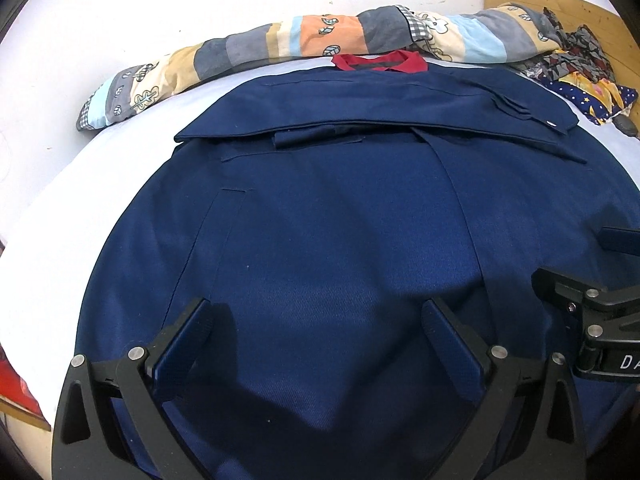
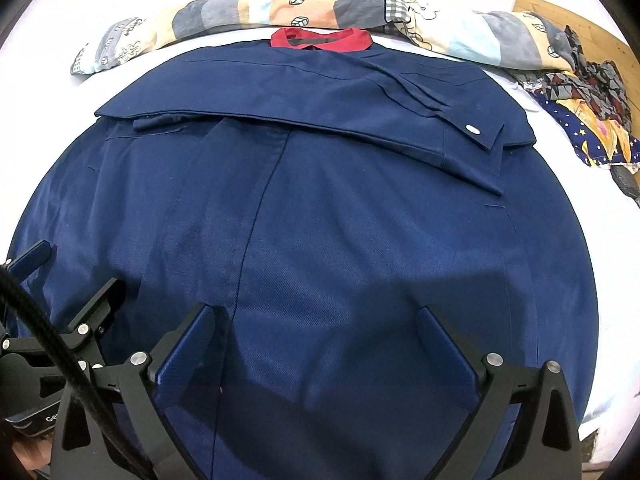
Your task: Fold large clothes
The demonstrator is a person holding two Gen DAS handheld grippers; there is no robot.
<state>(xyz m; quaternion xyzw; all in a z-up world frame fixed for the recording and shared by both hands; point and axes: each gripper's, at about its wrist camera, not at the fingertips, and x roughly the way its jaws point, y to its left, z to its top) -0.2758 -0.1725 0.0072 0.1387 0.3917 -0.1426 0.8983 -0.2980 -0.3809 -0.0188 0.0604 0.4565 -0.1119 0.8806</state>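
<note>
A large navy blue jacket (image 1: 328, 216) with a red collar (image 1: 380, 62) lies flat on a white bed; it also shows in the right wrist view (image 2: 340, 208). Both sleeves are folded across its upper part, the cuff with a metal snap (image 2: 474, 129) on top. My left gripper (image 1: 318, 320) is open and empty, hovering over the jacket's lower left part. My right gripper (image 2: 320, 328) is open and empty over the lower right part. Each gripper shows at the edge of the other's view: the right one (image 1: 592, 312) and the left one (image 2: 72, 320).
A striped patchwork quilt (image 1: 280, 44) lies rolled along the far side of the bed. A pile of patterned clothes (image 2: 584, 116) sits at the far right by a wooden headboard (image 2: 592, 28). White sheet (image 1: 60, 220) borders the jacket on the left.
</note>
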